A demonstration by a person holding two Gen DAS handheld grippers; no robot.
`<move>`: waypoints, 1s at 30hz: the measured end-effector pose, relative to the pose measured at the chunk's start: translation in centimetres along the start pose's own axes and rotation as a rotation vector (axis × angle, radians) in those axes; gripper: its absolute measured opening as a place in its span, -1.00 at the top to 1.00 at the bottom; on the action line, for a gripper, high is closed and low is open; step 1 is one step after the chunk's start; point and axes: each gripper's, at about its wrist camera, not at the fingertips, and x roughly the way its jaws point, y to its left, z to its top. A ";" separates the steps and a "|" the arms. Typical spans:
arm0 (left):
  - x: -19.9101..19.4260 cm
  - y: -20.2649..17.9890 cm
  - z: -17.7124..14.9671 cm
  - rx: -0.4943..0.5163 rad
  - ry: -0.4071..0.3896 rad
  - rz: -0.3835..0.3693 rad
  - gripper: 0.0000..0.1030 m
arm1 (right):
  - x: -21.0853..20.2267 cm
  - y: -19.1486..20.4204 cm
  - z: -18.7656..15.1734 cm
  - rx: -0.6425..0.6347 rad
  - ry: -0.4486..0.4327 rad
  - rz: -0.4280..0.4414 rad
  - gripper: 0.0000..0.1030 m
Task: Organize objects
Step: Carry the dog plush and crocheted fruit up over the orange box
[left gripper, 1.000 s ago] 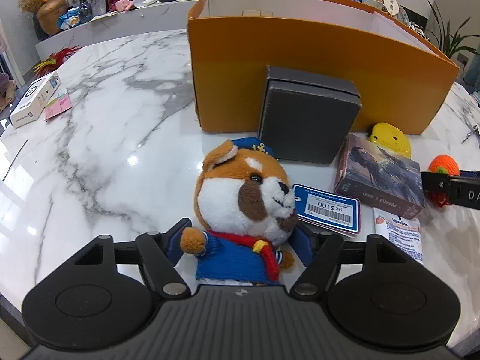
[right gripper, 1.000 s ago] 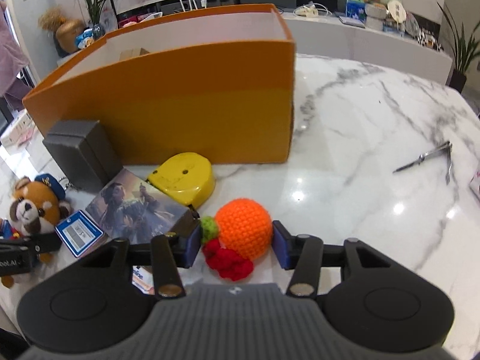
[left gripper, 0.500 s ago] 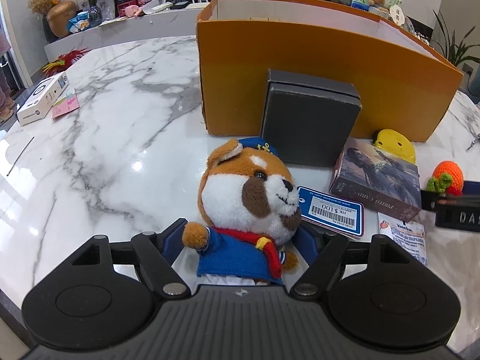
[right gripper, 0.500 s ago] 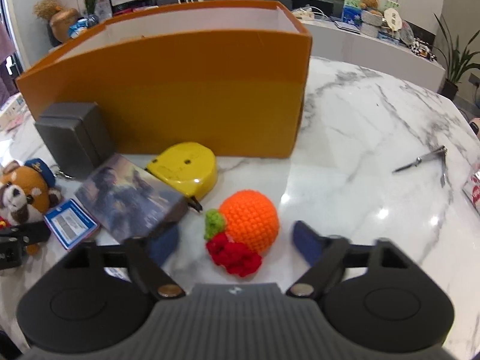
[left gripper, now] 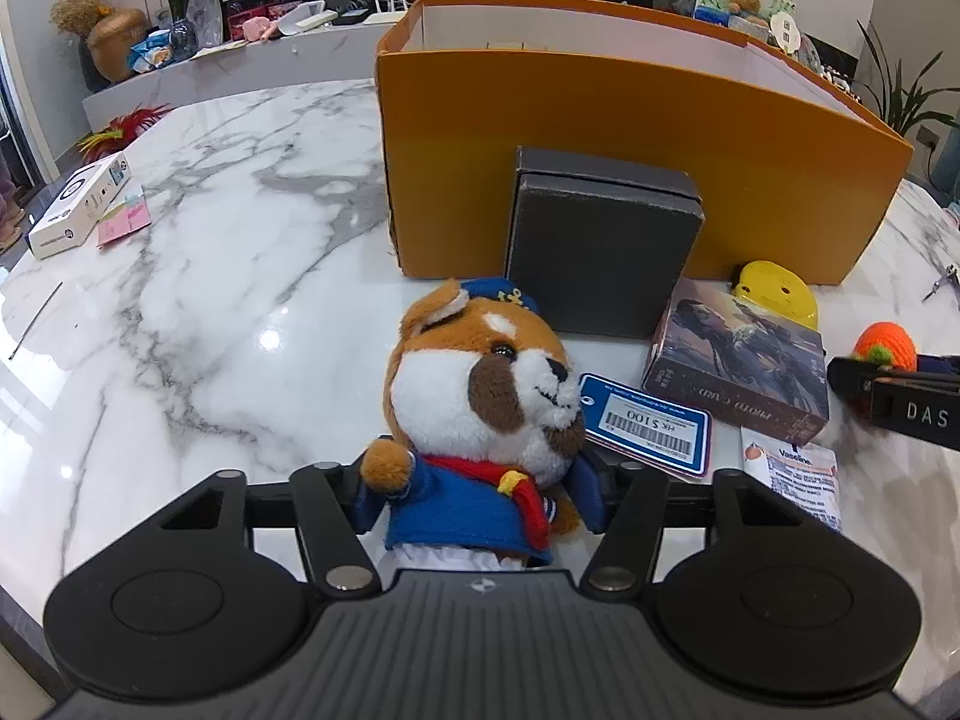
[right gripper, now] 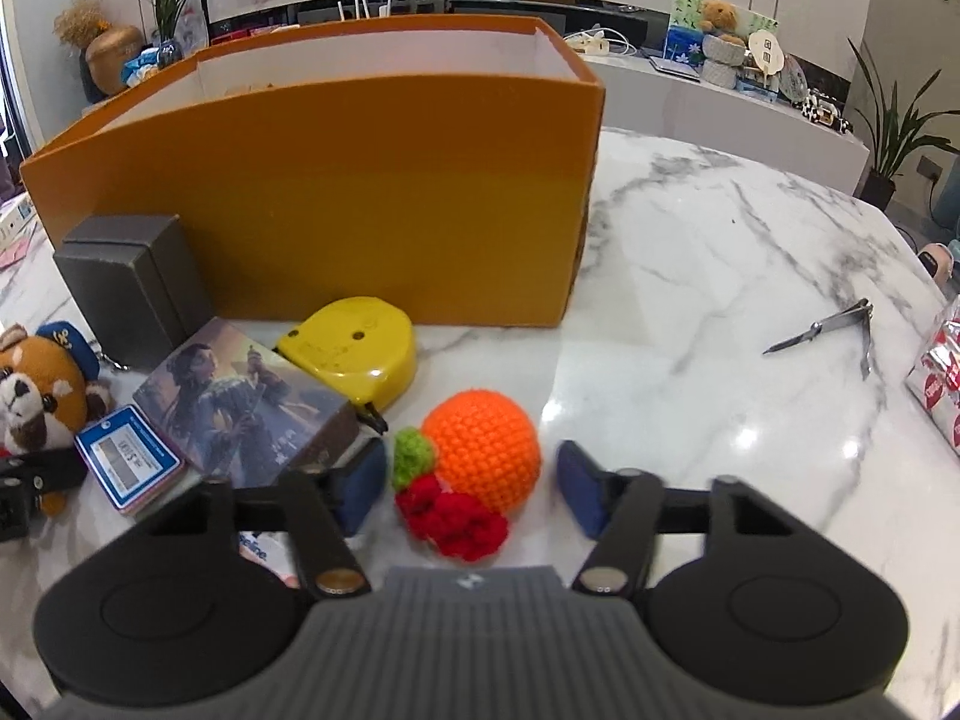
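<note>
Orange crochet ball: lies on the bench at lower centre of the right wrist view, between the blue pads of the right gripper; a gap shows on each side, so the gripper is spread and released.
Plush dog: lower centre of the left wrist view, its blue-clad body between the pads of the left gripper; the pads press against both sides, so it is clenched on the toy.
Orange box: fills the upper middle of both views, standing open-topped behind the other things.
Dark grey box: stands against the orange box, just behind the plush dog.
Left view only: white carton at the left edge; barcode card touching the dog's right side.
Right view only: nail clippers at right, well apart from the ball; the whole yellow tape measure beside the picture box.
</note>
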 end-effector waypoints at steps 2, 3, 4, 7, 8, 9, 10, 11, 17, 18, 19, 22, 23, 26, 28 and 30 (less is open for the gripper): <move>-0.1 0.0 0.1 0.001 0.003 -0.005 -0.19 | -0.1 0.0 0.0 0.004 0.003 0.004 0.06; -0.2 0.1 0.1 -0.001 0.005 -0.007 -0.17 | -0.1 -0.1 0.0 0.006 0.005 0.010 0.07; -0.2 0.1 0.1 -0.005 0.007 -0.010 -0.15 | -0.2 0.0 0.0 0.005 0.007 0.015 0.07; -0.3 0.4 0.1 -0.018 0.015 -0.020 -0.12 | -0.6 0.0 -0.1 0.009 0.008 0.017 0.07; -0.4 0.4 0.1 -0.021 0.017 -0.022 -0.11 | -0.7 0.0 -0.1 0.010 0.005 0.015 0.07; -0.5 0.4 0.1 -0.021 0.019 -0.023 -0.11 | -0.8 0.0 -0.1 0.011 0.002 0.011 0.07; -0.5 0.4 0.1 -0.020 0.021 -0.022 -0.11 | -1.0 -0.1 -0.1 0.014 0.000 0.009 0.07; -0.6 0.5 0.1 -0.020 0.021 -0.023 -0.10 | -1.2 -0.1 0.0 0.016 -0.003 0.008 0.07; -2.3 0.5 0.2 -0.018 -0.010 -0.029 -0.09 | -2.6 -0.3 0.0 0.025 -0.024 0.012 0.07; -2.6 0.5 0.3 -0.021 -0.017 -0.036 -0.09 | -2.9 -0.3 0.0 0.025 -0.027 0.015 0.07; -3.1 0.5 0.3 -0.023 -0.026 -0.044 -0.09 | -3.2 -0.2 0.0 0.024 -0.033 0.019 0.07; -4.1 0.6 0.5 -0.018 -0.060 -0.046 -0.09 | -4.5 0.2 0.1 0.013 -0.060 0.037 0.07; -4.4 0.6 0.7 -0.019 -0.070 -0.047 -0.09 | -4.9 0.4 0.2 0.009 -0.069 0.044 0.07; -5.5 0.6 1.3 -0.023 -0.104 -0.054 -0.09 | -6.3 1.0 0.8 0.000 -0.101 0.063 0.07; -6.3 0.7 1.7 -0.026 -0.125 -0.064 -0.09 | -7.0 1.5 1.2 -0.011 -0.122 0.075 0.07; -7.2 0.8 2.2 -0.032 -0.142 -0.079 -0.09 | -7.9 1.9 1.6 -0.016 -0.143 0.086 0.07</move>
